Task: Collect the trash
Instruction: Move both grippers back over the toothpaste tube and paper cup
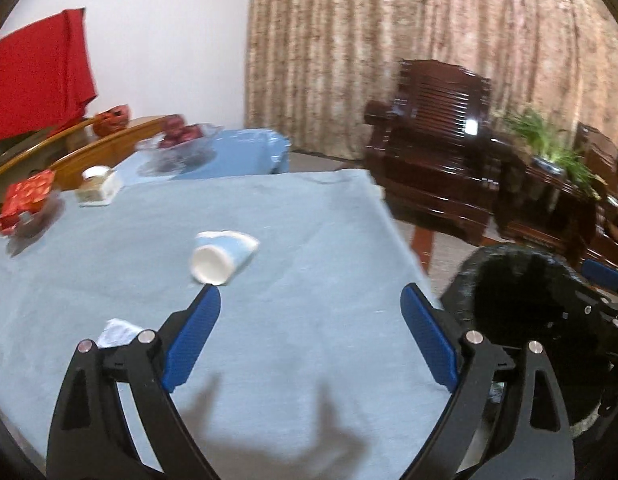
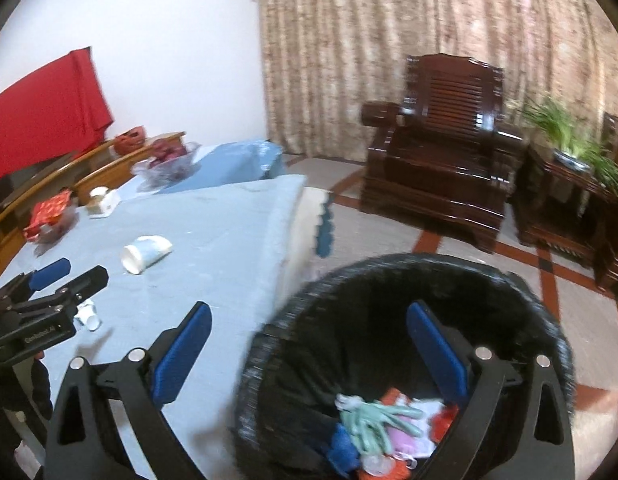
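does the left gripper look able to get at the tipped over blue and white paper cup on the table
Probably yes. The left gripper is open over the light blue tablecloth, and the tipped blue and white paper cup lies just ahead of its left fingertip, with only bare cloth between them.

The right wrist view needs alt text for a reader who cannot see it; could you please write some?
The open right gripper hangs over a black-lined trash bin holding colorful scraps beside a blue-clothed table. On it lie a tipped paper cup and a crumpled cup near the left gripper.
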`<action>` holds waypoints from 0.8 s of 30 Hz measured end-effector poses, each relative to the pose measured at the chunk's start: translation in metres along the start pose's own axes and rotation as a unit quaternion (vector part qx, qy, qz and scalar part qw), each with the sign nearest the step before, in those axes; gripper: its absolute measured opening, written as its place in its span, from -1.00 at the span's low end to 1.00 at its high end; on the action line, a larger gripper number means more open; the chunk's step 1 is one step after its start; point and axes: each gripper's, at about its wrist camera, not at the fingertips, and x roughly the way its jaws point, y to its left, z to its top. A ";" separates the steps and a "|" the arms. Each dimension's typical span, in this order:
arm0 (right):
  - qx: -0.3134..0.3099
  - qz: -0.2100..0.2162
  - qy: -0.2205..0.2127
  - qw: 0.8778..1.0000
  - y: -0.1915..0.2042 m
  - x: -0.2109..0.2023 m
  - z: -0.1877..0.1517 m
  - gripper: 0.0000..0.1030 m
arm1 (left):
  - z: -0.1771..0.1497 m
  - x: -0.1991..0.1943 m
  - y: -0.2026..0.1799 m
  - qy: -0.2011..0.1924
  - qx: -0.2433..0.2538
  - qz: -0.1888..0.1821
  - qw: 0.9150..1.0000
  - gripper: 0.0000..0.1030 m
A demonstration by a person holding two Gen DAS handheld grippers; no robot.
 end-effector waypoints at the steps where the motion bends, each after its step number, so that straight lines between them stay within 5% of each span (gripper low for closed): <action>1: -0.004 0.007 0.001 1.000 0.008 0.005 0.002 0.87 | -0.001 0.000 0.010 0.001 -0.005 0.010 1.000 0.73; 12: -0.047 0.069 0.002 0.996 0.085 0.045 0.007 0.87 | -0.015 0.000 0.072 0.022 -0.040 0.072 0.996 0.73; 24: -0.073 0.094 0.036 0.992 0.128 0.085 -0.007 0.86 | -0.039 0.025 0.116 0.066 -0.080 0.101 0.989 0.73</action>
